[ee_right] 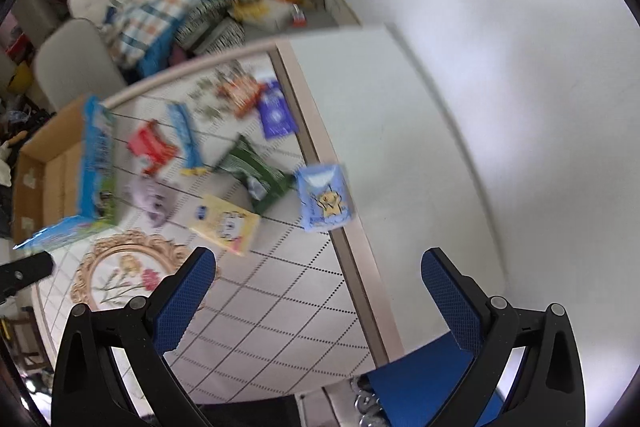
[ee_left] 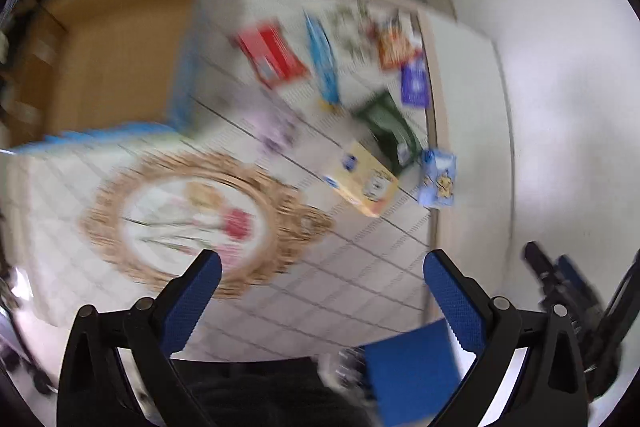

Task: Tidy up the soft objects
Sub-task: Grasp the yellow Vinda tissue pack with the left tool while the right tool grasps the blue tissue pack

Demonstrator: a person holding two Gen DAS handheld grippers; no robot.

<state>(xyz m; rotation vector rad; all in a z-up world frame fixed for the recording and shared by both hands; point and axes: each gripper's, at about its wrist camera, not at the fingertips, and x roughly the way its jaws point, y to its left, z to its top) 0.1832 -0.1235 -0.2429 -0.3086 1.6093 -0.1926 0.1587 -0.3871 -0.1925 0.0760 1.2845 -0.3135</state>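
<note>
Several soft packets lie on a table with a white checked cloth (ee_right: 280,307). A light blue tissue pack (ee_right: 325,197) with a yellow cartoon figure sits at the cloth's right edge; it also shows in the left wrist view (ee_left: 438,177). Near it lie a yellow pack (ee_right: 226,225), a green bag (ee_right: 256,169), a red pack (ee_right: 152,147), a purple pouch (ee_right: 276,115) and a lilac soft item (ee_right: 150,197). My left gripper (ee_left: 322,275) is open and empty above the cloth. My right gripper (ee_right: 318,273) is open and empty, well short of the packs.
An open cardboard box (ee_right: 48,171) stands at the table's left, with a blue printed pack (ee_right: 96,155) leaning on it. A round gold-framed floral mat (ee_left: 200,219) lies on the cloth. Chairs with a plaid blanket (ee_right: 156,15) stand behind. A white wall (ee_right: 500,67) is to the right.
</note>
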